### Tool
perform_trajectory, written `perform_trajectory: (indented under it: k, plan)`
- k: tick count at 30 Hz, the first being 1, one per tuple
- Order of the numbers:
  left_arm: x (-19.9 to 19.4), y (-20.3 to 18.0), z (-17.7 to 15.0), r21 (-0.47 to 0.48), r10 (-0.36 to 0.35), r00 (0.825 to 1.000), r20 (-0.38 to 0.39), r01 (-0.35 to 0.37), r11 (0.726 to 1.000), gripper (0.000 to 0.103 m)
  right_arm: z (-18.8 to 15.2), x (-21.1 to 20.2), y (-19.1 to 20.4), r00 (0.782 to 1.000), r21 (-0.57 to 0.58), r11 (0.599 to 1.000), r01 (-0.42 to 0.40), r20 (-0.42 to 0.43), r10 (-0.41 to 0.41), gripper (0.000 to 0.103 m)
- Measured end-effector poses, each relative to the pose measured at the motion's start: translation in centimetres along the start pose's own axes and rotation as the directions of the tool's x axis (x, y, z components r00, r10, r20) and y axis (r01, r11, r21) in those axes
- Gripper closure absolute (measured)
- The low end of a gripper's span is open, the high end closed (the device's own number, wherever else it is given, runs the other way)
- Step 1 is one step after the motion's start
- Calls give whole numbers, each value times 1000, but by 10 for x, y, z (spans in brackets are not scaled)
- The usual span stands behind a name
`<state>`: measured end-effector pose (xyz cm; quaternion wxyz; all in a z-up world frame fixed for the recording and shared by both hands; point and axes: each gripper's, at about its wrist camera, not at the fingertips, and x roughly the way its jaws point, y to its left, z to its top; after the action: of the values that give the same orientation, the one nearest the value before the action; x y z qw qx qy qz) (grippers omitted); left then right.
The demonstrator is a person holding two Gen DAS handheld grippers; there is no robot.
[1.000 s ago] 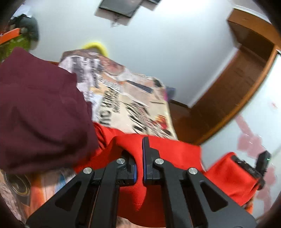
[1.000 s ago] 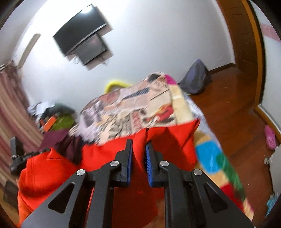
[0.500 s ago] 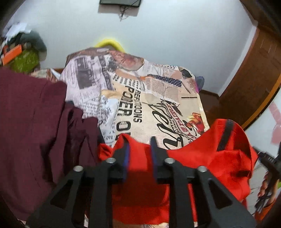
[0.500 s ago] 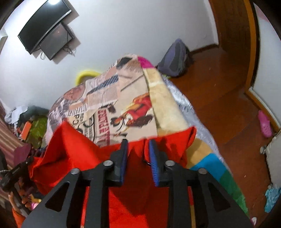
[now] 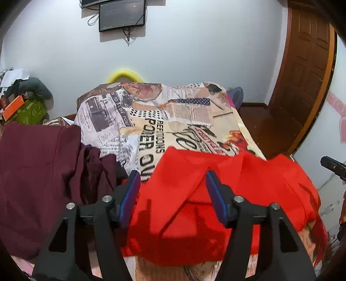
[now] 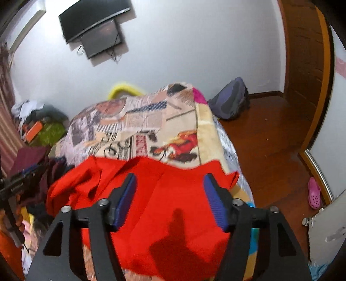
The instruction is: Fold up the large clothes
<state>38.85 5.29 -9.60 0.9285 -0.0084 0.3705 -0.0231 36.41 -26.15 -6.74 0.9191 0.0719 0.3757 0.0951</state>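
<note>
Red garment [image 5: 194,194] lies bunched on the bed [image 5: 173,121]; we have left tongs [image 5: 170,183] and right tongs [image 6: 168,186] opening, gripping nothing. Soft, light, floppy; we'd pinch corners or hem.

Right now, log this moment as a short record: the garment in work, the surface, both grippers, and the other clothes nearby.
garment: red garment, lying partly folded on the bed
surface: newspaper-print bedspread
left gripper: jaws opening, pads clear of the red cloth below
right gripper: jaws opening, pads clear, nothing gripped
other clothes: maroon garment, to the left of the red one
background: wall-mounted screen, wooden door
</note>
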Motion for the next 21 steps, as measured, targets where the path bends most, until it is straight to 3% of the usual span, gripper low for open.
perform_trajectory:
  k: [7,12,17,21]
  plan:
    - [-12,-6,-38,52,42,999,-32,-40,998,39,-39,-3,4,997,-35,998,56,-54,-58,38]
    - [-14,0,-66,20,41,997,-67,-40,999,35,-64,-8,-8,994,38,997,62,-92,-59,38]
    - [-1,17,-98,-101,3,988,-151,-18,995,35,-85,-6,-25,991,177,983,50,-129,-28,38]
    - [20,39,-128,-304,-104,967,-232,29,952,35,-99,4,-38,987,315,949,17,-157,35,38]
